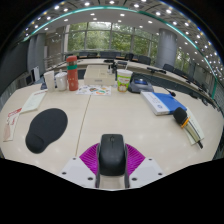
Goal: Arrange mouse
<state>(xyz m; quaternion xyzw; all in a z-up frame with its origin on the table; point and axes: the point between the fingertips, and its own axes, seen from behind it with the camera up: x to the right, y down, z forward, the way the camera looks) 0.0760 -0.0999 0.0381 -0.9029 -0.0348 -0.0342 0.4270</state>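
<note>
A black computer mouse (112,153) sits between my gripper's (112,160) two fingers, whose magenta pads (91,157) press on both its sides. It is held above the near part of the white table (100,115). A black oval mouse pad (46,129) lies on the table ahead and to the left of the fingers.
Papers and a keyboard (33,101) lie at the left. A red bottle (72,73) and a white cup (123,79) stand at the far side. A blue-and-white book (163,101) and a yellow-handled tool (181,116) lie to the right.
</note>
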